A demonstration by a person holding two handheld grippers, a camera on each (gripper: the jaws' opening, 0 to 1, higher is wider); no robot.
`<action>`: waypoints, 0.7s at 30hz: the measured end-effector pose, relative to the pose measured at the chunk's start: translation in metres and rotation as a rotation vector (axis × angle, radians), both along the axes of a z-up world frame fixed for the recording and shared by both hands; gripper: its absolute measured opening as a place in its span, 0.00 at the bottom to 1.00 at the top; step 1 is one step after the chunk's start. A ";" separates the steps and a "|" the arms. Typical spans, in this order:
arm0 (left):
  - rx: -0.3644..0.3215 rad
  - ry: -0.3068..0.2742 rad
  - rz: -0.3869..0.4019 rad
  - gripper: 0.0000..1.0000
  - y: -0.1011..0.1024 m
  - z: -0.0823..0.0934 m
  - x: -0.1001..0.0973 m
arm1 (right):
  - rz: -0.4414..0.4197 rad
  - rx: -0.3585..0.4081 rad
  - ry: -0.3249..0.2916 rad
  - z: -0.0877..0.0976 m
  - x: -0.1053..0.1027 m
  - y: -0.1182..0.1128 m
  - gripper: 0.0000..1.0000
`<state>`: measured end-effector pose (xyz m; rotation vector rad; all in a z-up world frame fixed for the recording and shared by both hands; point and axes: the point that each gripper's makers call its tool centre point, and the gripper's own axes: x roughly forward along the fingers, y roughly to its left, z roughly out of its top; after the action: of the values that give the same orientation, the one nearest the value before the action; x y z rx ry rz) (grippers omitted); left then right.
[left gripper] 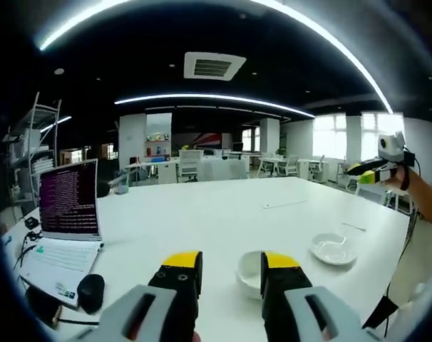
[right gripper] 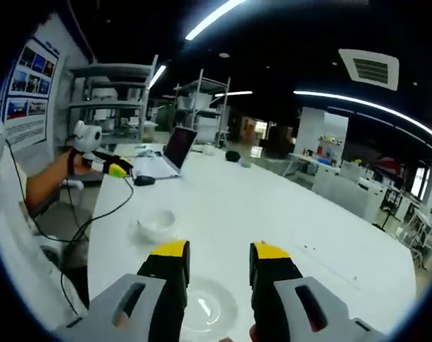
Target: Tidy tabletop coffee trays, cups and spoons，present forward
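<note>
Right now the left gripper hangs low over the near edge of the white table, its yellow-tipped jaws standing apart with nothing between them. Just beyond its right jaw sits a small white cup, partly hidden by that jaw, and a little further right lies a white saucer, close to the cup but not touching it. Far to the right, the right gripper is held up off the table beside the person's forearm. On the left side of the table an open laptop stands with a black mouse near it.

From the right gripper view, the right gripper is likewise spread open and empty, poised above the saucer, which shows between and below its jaws. The cup stands to the left and further off, and beyond it the left gripper appears in the person's hand.

Both pieces look like glazed ceramic: stiff, light, smooth enough to slip, and apt to chip if knocked or dropped. The cup is probably best taken across its rim or wall with one jaw inside, and the shallow saucer pinched at its raised edge. No spoon can be made out.
</note>
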<state>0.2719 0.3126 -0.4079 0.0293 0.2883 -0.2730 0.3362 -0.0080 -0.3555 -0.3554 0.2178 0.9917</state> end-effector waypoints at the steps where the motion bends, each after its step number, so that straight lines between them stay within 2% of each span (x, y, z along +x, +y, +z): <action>1: 0.013 0.014 0.003 0.33 -0.001 -0.002 0.001 | 0.003 -0.005 0.005 -0.001 0.001 0.005 0.33; 9: 0.009 0.083 0.002 0.33 -0.008 -0.014 0.012 | 0.040 -0.010 0.080 -0.010 0.009 0.045 0.34; 13: 0.013 0.110 0.008 0.33 -0.011 -0.019 0.017 | 0.050 -0.026 0.088 -0.014 0.016 0.065 0.34; 15: 0.005 0.127 0.006 0.33 -0.014 -0.021 0.020 | 0.061 -0.058 0.089 -0.020 0.018 0.076 0.35; 21: 0.047 0.192 0.001 0.33 -0.023 -0.037 0.030 | 0.104 -0.101 0.112 -0.033 0.018 0.111 0.35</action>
<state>0.3019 0.2897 -0.4448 0.0491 0.4853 -0.2687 0.3539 0.1028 -0.3884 -0.4071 0.3546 1.1067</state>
